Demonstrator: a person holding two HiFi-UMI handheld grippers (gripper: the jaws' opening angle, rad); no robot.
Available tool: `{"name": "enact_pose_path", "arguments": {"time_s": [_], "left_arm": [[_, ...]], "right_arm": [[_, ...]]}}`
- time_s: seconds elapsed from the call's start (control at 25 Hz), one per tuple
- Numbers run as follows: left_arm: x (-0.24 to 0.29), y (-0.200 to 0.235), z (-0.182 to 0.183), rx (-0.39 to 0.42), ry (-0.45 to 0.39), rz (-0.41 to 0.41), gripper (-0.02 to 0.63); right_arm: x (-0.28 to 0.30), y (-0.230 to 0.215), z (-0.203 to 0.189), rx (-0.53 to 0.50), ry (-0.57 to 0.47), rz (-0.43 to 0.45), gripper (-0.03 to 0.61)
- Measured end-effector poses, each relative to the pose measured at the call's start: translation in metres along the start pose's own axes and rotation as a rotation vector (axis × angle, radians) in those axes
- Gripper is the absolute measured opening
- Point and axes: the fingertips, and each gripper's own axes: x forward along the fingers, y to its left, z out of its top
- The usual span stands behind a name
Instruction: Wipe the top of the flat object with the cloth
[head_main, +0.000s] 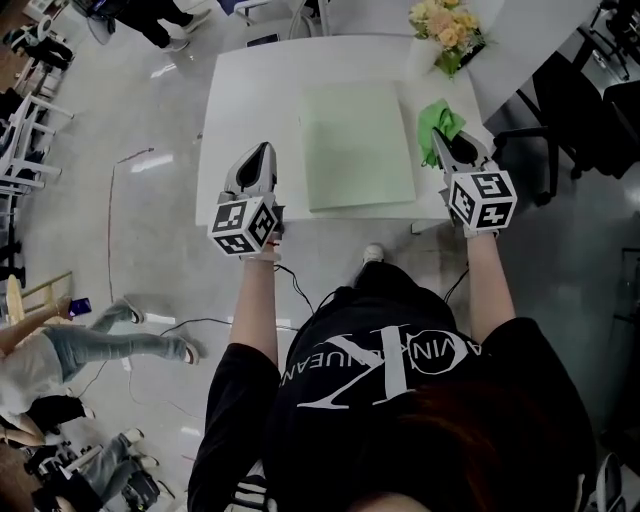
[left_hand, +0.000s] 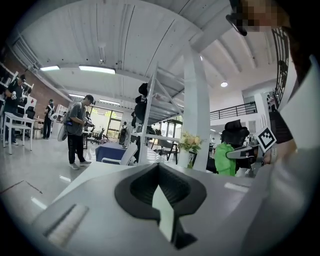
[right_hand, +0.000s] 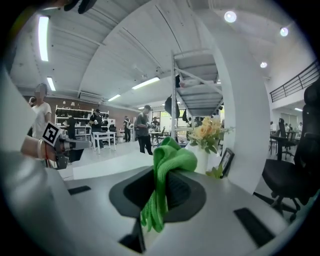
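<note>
A pale green flat board (head_main: 357, 147) lies in the middle of the white table (head_main: 232, 100). My right gripper (head_main: 440, 140) hovers just right of the board, shut on a bright green cloth (head_main: 440, 120). In the right gripper view the cloth (right_hand: 167, 170) is bunched between the jaws of that gripper (right_hand: 161, 172) and hangs down from them. My left gripper (head_main: 263, 152) is over the table's left part, beside the board's left edge. Its jaws are shut with nothing in them (left_hand: 159, 167). The left gripper view also shows the cloth (left_hand: 225, 159) across the table.
A vase of yellow flowers (head_main: 447, 30) stands at the table's back right corner, with a small picture frame (right_hand: 227, 161) next to it. Black office chairs (head_main: 570, 110) stand to the right. People stand and sit on the floor at left (head_main: 90, 340).
</note>
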Motion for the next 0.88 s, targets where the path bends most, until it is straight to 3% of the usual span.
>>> {"name": "enact_pose_path", "arguments": {"time_s": [0.4,0.88], "left_arm": [[-0.003,0.011,0.034,0.035,-0.073,0.023,0.011],[-0.01,0.019,0.061,0.083,-0.145,0.058,0.011]], "right_arm": [[0.004,0.011,0.033,-0.04,-0.085,0.008,0.051],[0.0,0.011,0.045,-0.054,-0.125,0.0,0.05]]}}
